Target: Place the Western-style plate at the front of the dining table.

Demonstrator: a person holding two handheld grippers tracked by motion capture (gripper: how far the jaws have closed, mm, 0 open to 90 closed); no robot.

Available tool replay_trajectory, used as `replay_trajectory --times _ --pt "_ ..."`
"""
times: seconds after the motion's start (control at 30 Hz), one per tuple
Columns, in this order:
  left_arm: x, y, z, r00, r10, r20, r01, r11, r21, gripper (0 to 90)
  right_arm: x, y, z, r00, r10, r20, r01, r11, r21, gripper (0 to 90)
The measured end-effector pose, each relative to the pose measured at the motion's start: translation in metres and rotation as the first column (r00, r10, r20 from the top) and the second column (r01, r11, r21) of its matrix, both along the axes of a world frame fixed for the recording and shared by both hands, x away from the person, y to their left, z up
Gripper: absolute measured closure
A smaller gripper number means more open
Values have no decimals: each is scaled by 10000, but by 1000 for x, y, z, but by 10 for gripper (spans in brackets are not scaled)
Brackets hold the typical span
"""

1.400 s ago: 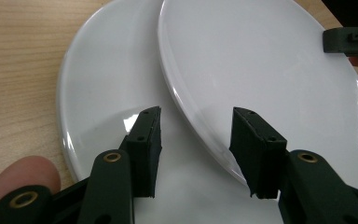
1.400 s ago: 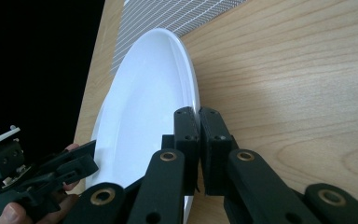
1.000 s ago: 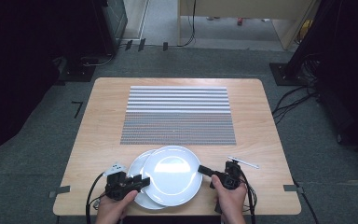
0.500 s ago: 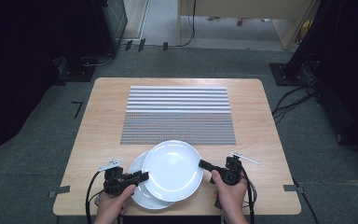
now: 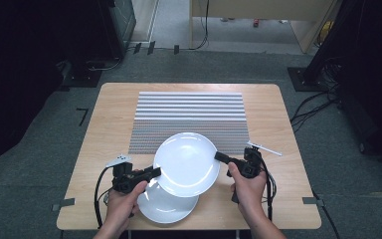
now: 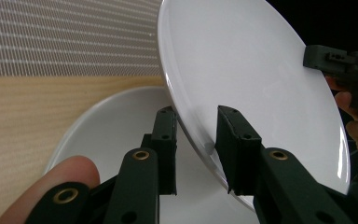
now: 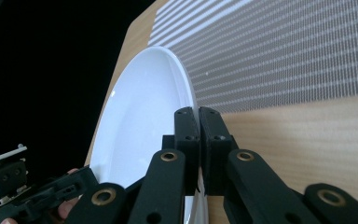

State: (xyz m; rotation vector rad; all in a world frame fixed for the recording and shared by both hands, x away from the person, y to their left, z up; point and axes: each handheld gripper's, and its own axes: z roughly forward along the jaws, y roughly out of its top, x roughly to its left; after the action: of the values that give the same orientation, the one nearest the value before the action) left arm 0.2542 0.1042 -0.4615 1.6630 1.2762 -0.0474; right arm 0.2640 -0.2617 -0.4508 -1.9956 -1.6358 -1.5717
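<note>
A white plate hangs above the table, held at opposite rims by both grippers. My left gripper is shut on its near-left rim, and my right gripper is shut on its right rim. In the left gripper view the rim of the lifted plate runs between the two black jaws of the left gripper. The right gripper view shows the right gripper pinching the plate's thin edge. A second white plate lies flat on the wood under the first, near the front edge, partly hidden.
A grey striped mat covers the middle of the wooden table, just beyond the plates. Cables trail from both grippers over the front edge. Dark equipment and cables stand on the floor around the table.
The upper plate has come up off the lower one and shifted toward the mat. Both hands rose with it. The lower plate stayed in place.
</note>
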Motion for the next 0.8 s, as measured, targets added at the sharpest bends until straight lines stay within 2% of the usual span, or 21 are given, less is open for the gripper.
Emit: replay_trajectory --times 0.13,0.37,0.63,0.8 --pt "8 0 13 9997 16 243 -19 10000 94 697 11 0 12 9999 18 134 -19 10000 33 875" --pt "31 -2 33 9987 98 498 -112 9995 289 693 32 1 28 9996 -92 268 89 9999 113 874" --pt "63 -4 47 9983 300 500 -323 9984 458 692 60 2 36 9993 -331 169 324 9987 395 874" --pt "87 -8 49 9986 395 353 -417 9970 653 692 81 2 35 9982 -567 208 557 9975 437 874"
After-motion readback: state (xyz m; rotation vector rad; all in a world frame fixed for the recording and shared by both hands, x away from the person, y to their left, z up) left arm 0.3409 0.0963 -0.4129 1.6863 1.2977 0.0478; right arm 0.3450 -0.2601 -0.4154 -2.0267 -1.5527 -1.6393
